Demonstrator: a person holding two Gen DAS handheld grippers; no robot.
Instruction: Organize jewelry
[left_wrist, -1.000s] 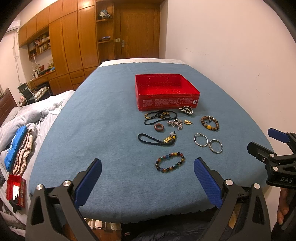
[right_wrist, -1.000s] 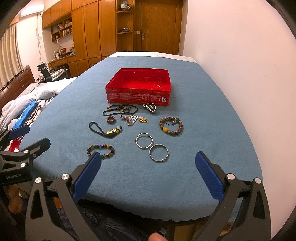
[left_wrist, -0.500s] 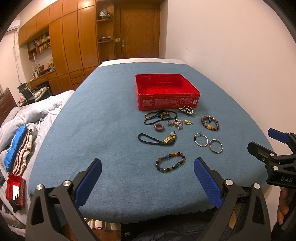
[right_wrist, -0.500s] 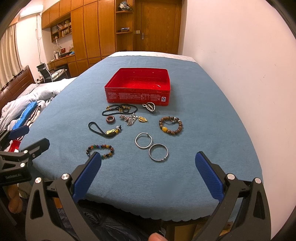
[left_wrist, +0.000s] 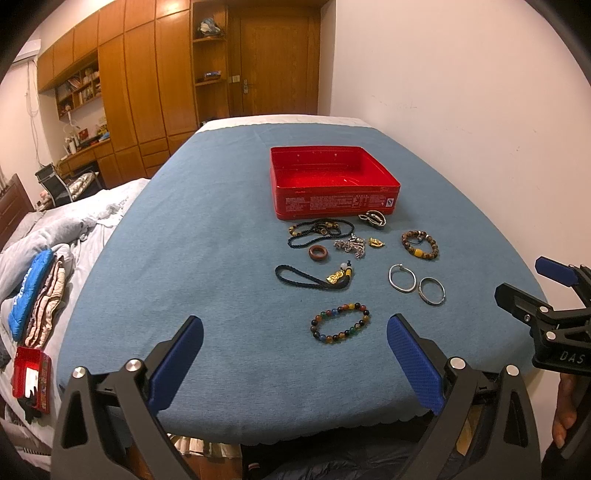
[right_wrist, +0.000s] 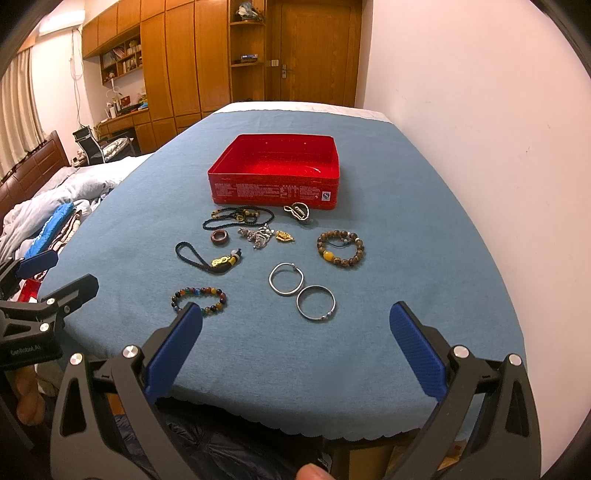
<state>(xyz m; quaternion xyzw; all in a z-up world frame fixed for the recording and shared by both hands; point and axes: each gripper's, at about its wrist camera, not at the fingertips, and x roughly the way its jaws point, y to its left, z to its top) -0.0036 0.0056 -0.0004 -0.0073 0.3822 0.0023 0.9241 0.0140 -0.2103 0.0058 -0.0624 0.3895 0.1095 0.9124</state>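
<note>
Right wrist view shows our right gripper (right_wrist: 295, 354) spread wide and empty, like our left gripper (left_wrist: 295, 360), with jewelry loose before the red tin (right_wrist: 275, 173); we risk snagging the tangled silver chain (right_wrist: 258, 236).

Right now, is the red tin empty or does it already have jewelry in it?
Empty, as far as the views show. The red tin has a bare red floor, and the jewelry lies on the blue cloth in front of it.
</note>
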